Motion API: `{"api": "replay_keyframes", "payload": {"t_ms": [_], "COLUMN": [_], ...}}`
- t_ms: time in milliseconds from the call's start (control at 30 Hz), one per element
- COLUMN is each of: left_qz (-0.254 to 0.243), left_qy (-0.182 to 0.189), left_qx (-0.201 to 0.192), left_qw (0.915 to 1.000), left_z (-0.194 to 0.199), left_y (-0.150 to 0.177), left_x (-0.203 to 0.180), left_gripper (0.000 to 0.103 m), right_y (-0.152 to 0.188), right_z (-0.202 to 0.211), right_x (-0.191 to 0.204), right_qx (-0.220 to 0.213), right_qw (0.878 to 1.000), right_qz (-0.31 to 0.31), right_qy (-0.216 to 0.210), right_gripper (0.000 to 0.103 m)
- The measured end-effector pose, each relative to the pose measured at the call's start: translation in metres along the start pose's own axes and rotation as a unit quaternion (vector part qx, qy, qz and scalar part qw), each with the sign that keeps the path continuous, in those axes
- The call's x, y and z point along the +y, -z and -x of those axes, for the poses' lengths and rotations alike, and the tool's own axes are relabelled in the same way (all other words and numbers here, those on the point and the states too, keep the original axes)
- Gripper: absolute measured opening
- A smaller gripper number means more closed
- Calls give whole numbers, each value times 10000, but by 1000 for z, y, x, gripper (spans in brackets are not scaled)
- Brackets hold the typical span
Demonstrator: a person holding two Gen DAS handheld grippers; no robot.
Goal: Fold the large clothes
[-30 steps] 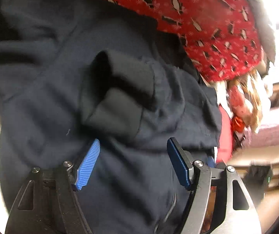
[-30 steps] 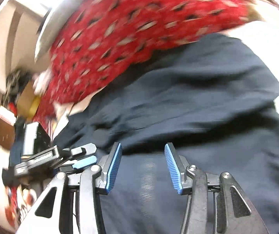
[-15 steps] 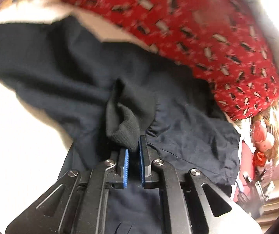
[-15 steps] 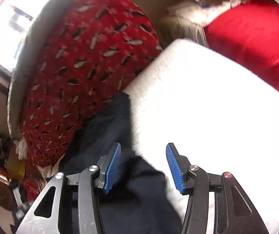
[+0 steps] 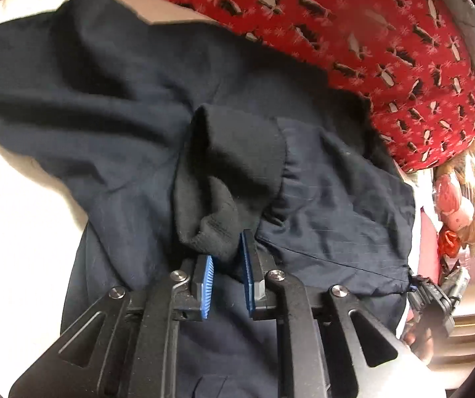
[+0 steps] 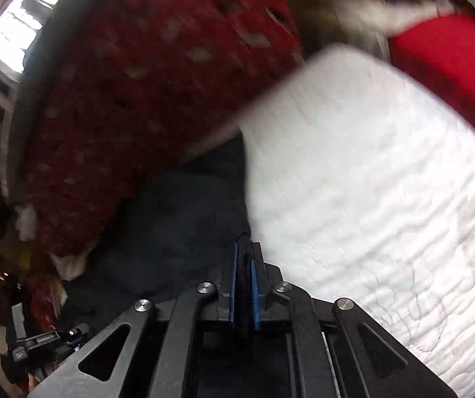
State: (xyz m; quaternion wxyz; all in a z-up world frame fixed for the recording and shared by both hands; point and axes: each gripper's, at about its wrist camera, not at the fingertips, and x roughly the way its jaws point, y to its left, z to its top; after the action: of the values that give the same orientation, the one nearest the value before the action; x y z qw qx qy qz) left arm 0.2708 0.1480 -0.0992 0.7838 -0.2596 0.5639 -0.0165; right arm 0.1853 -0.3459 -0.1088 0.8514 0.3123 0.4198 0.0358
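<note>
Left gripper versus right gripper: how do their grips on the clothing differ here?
1. The left gripper has a thick black ribbed cuff between its pads; the right gripper pinches a thin edge of the navy garment.
2. The left gripper's jaws show a gap and are opening; the right gripper's are almost together.
3. The right gripper sits beside the white quilted mattress; the left gripper sits over cloth.

Both have blue pads.

My right tongs (image 6: 244, 285) have swung to the jacket's (image 5: 104, 106) edge and clamped it. My left tongs (image 5: 225, 265), opening slightly, have pinched its cuff (image 5: 217, 232).
</note>
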Motion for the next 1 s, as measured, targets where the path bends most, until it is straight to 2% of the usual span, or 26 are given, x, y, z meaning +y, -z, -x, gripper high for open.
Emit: {"api": "replay_keyframes", "payload": {"t_ms": [33,100,133,200,233,300,367,400,467,533,600,633,667,733,800,833,867,900,933,1000], "left_qz": [29,232,354,467,457,356,227,211,352,467,522,587,653,943,1275,1421,1648,1865,2152,2607], "left_qy": [76,293,485,665,741,647,265,51,240,556,616,619,622,429,141,16,-147,-247,-328,-401], "left_qx": [-3,-152,-351,-548,-563,-520,-307,-115,-98,-150,-325,-437,-514,-748,-953,-990,-1039,-1095,-1148,-1153], "left_qw": [10000,9992,9976,9952,9946,9959,9989,9997,9990,9972,9962,9954,9946,9918,9872,9849,9807,9760,9692,9577], "left_z": [5,25,38,51,52,42,19,4,5,22,43,57,66,88,108,113,121,128,135,139], "left_y": [2,8,11,11,9,3,-3,-4,-4,-6,-8,-12,-15,-24,-37,-43,-50,-56,-63,-74], "left_x": [3,15,22,26,23,16,11,12,21,33,49,63,76,116,163,181,206,229,256,293], "left_gripper": [14,14,14,14,14,15,15,15,15,15,16,22,35,48,48,48,48,48,48,48], "right_y": [3,3,3,4,5,10,18,25,39,53,62,69,76,97,119,132,144,154,160,157], "right_z": [-8,7,18,39,43,42,33,24,4,-13,-32,-41,-52,-73,-101,-117,-118,-118,-119,-119], "right_x": [-4,2,7,23,32,59,86,105,141,173,202,215,229,252,265,269,273,275,274,269], "right_qx": [197,-116,-324,-747,-792,-706,-539,-418,-157,-8,89,128,154,212,325,373,141,-203,-332,-311], "right_qw": [9998,9998,9992,9970,9962,9953,9939,9926,9895,9847,9796,9769,9738,9676,9583,9514,9435,9347,9304,9383], "right_qz": [-57,-27,3,198,305,588,889,1068,1385,1703,1989,2125,2269,2514,2783,2929,3146,3362,3444,3271], "right_qy": [44,136,232,-34,-179,-301,-366,-407,-385,-359,-270,-202,-101,135,566,870,1031,1134,1208,1077], "right_gripper": [7,19,19,22,23,28,28,32,40,42,51,53,55,58,80,84,89,91,91,96]}}
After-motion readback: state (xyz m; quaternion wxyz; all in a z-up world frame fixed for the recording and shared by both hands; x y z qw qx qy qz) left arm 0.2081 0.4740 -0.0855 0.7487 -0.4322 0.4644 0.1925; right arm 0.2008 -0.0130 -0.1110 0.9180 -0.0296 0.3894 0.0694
